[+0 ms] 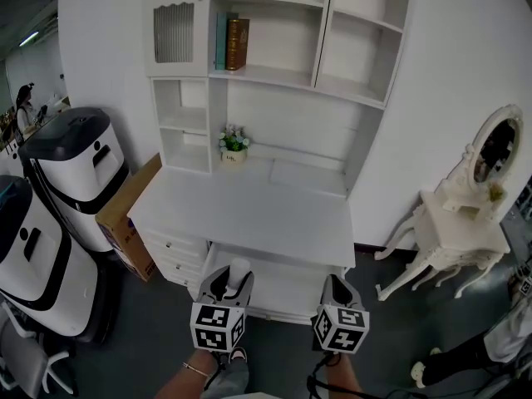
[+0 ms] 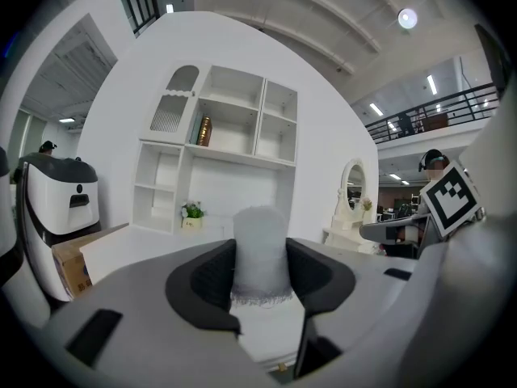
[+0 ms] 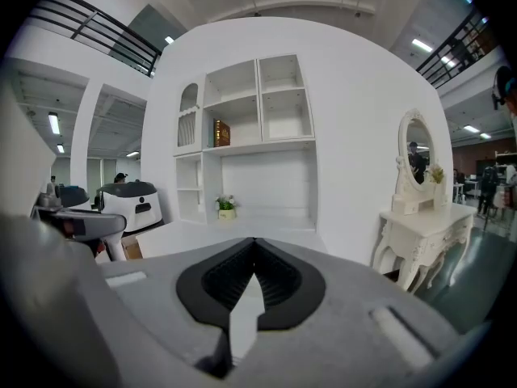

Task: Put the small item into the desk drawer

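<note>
Desk (image 1: 249, 210): white, with a shelved hutch on top; fills the centre of the head view, and its bare top runs from 9 to 3 o'clock.
Machines (image 1: 71, 165): two white-and-black units on the floor at 9 o'clock, well apart from the grippers.
Vanity table (image 1: 461, 223): white, with curved legs, at 3 o'clock; an oval mirror (image 1: 496, 148) stands upright on it.
Cardboard box (image 1: 125, 210): brown, between the nearer machine and the desk's left end.
Desk drawer (image 1: 278, 289): white, appears pulled out from under the desk top's front edge, at 6 o'clock, between the two grippers.
Left gripper (image 2: 260, 269): at 7 o'clock in the head view; its jaws stand wide and are clamped on the small item, with both dark pads touching its sides.
Right gripper (image 3: 254, 253): at 5 o'clock in the head view; its jaws meet at the tips, with nothing between them.
Small item (image 2: 260, 245): white, cylindrical, upright, with a frayed lower edge; held between the left gripper's pads, above the drawer's left part and not in it.
Books (image 1: 235, 44): upright on an upper hutch shelf, at 12 o'clock.
Potted plant (image 1: 233, 144): on the desk top at the hutch's foot, at 12 o'clock.
</note>
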